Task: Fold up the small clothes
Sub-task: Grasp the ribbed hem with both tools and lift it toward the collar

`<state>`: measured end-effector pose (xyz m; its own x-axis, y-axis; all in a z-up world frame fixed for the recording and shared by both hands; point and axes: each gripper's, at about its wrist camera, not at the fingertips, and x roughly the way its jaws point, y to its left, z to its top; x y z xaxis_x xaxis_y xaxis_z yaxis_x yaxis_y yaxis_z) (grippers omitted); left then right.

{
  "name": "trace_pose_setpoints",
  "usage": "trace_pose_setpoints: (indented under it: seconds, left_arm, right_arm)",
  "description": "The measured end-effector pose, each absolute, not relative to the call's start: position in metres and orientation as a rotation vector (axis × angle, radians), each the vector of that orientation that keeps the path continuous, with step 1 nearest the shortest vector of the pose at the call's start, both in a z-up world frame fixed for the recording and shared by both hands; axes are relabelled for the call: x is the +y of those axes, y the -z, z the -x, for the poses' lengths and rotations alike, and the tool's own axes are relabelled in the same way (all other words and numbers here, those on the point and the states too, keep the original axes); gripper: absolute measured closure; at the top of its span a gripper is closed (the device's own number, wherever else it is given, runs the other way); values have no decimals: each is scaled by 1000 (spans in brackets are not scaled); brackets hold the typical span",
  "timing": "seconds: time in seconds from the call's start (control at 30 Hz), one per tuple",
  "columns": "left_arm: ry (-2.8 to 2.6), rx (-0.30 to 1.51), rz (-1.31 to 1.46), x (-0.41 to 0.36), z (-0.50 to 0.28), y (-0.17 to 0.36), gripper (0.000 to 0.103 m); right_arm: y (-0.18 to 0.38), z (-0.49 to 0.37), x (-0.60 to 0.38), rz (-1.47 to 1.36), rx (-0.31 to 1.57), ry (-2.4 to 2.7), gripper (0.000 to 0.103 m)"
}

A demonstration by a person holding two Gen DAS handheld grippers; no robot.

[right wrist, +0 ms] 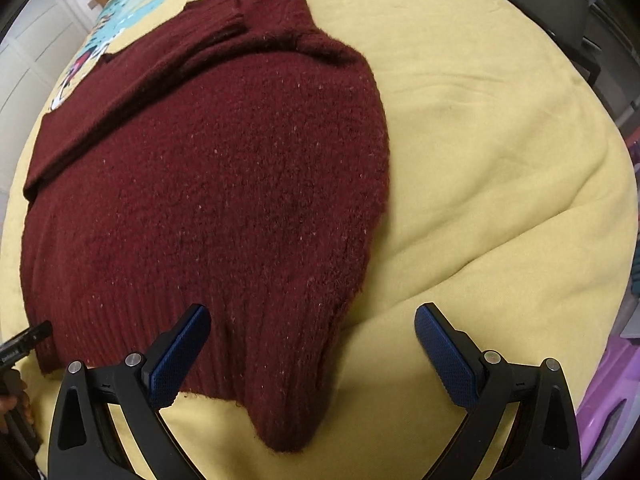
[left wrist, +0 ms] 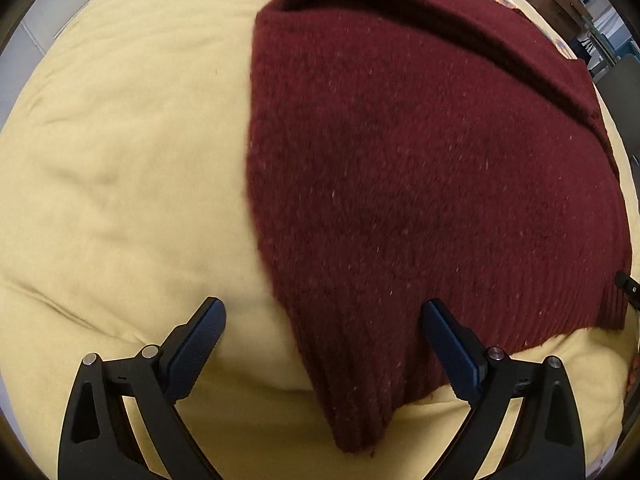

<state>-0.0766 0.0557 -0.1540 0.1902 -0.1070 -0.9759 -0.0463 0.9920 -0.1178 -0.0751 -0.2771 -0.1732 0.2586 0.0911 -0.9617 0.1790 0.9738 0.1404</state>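
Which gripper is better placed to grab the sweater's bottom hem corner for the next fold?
Probably either: the left gripper and right gripper both hang open astride a hem corner of the sweater.

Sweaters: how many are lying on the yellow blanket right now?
1. A dark red sweater lies partly folded on the yellow blanket, ahead of both open tongs, hem nearest them. Nothing else shows; something beneath it could be hidden.

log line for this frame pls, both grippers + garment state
left gripper: open, over hem corner | right gripper: open, over hem corner | maroon sweater: partly folded, flat on yellow blanket | nothing gripped
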Motion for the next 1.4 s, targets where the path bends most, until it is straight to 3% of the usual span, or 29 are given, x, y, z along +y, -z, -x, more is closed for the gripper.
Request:
trace_pose_setpoints:
  seconds: [0.07, 0.1, 0.13, 0.2, 0.23, 0.3, 0.33, 0.4, 0.83, 1.2, 1.4]
  left_arm:
    - [51, 1385, 131, 56, 80, 156, 6]
    - [59, 1384, 133, 56, 81, 156, 8]
    - [67, 1384, 136, 55, 80, 157, 11]
    - [82, 1382, 144, 58, 81, 156, 26]
    - [88, 1381, 143, 58, 81, 155, 30]
    - [116, 1378, 141, 58, 82, 153, 50]
    - [132, 1378, 140, 57, 81, 151, 56]
    - [178, 1373, 162, 56, 81, 148, 92]
    - [299, 1231, 223, 71, 54, 74, 94]
    - [288, 1018, 290, 98, -32, -11, 94]
    - [235, 989, 294, 84, -103, -16, 94]
  right_arm:
    - [177, 75, -276, -233, 1338, 58, 19]
    - [180, 76, -275, -235, 1358, 52, 38]
    - [182, 76, -274, -243, 1371, 40, 50]
    - [184, 77, -273, -253, 1382, 11, 58]
    - [184, 77, -273, -263, 1384, -8, 70]
    - [184, 78, -272, -299, 1389, -55, 84]
    - [183, 78, -272, -300, 1386, -65, 86]
    - [178, 79, -273, -307, 1374, -76, 88]
    - [98, 39, -283, -333, 1169, -130, 90]
    - [16, -49, -292, -318, 956, -102, 91]
    - [1, -119, -281, -270, 934, -91, 91]
